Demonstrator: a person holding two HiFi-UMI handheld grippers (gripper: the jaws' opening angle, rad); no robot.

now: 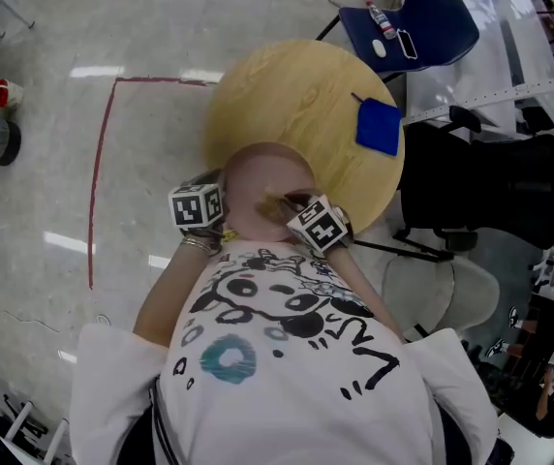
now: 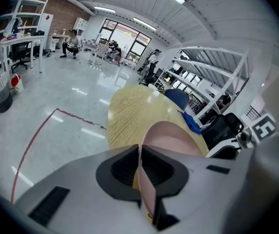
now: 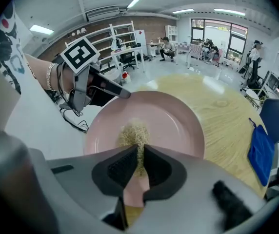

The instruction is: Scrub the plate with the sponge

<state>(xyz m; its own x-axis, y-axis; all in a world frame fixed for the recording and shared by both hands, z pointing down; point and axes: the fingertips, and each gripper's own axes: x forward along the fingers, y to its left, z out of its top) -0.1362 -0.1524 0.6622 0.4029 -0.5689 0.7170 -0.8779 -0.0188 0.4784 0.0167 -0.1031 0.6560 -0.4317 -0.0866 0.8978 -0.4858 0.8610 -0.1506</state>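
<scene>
Left tongs (image 2: 139, 155) and right tongs (image 3: 139, 152) both clamp tight, held close together.

One pink plate (image 1: 258, 174), one sponge (image 3: 132, 131), one blue cloth (image 1: 379, 127), one round table (image 1: 287, 95), two grippers (left gripper (image 2: 140, 152), right gripper (image 3: 139, 155)), one blue chair (image 1: 437, 22), one black chair (image 1: 495, 187).

Open room over far and left of round light-wood tabletop (image 1: 287, 105), beyond pink round plate (image 1: 253, 177). Blue folded cloth (image 1: 379, 126) near right edge; black office chair (image 1: 495, 187) just beside right side.
</scene>
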